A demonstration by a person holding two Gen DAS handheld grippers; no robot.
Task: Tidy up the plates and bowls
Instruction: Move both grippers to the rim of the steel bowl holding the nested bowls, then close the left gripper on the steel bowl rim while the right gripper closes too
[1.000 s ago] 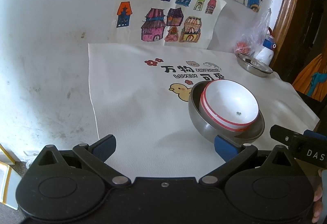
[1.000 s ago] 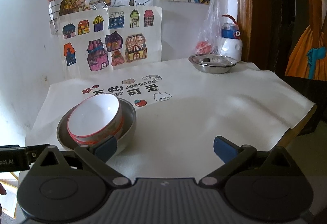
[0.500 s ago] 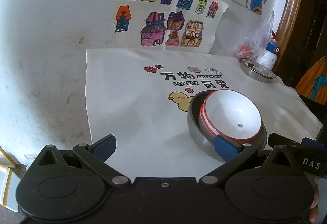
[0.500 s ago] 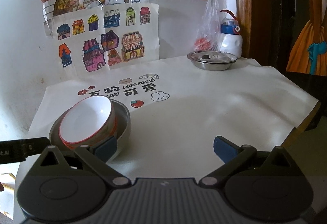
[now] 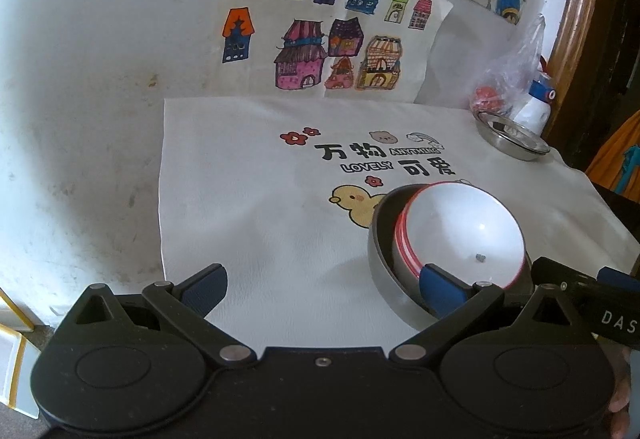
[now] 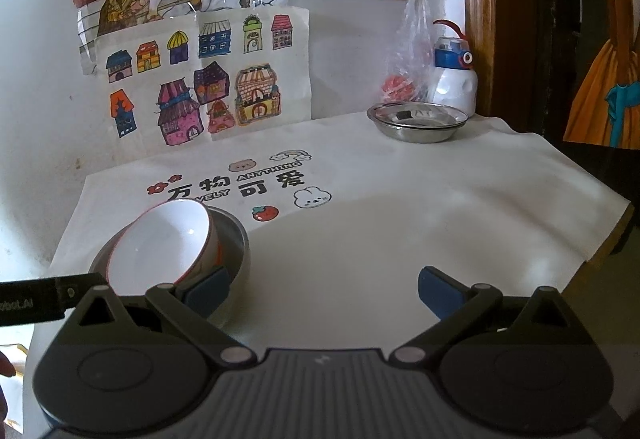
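Sitting tilted in the lower right of the left wrist view, the white bowl (image 5: pixel 460 231) is leaning inside the steel bowl (image 5: pixel 380 259) on the desk (image 5: pixel 260 239). The left gripper (image 5: pixel 320 279) is gaping wide and holding nothing. The right gripper (image 6: pixel 324 285) is spread wide too, also bare, with one blue fingertip (image 6: pixel 208 289) in front of the steel bowl's rim. The bowls look stacked already. The steel plate (image 6: pixel 418 121) is waiting far off in the upper right, so next a gripper probably needs to go fetch it.

The steel bowl (image 5: pixel 384 267) hides the duck print (image 5: pixel 354 205) (its right side).
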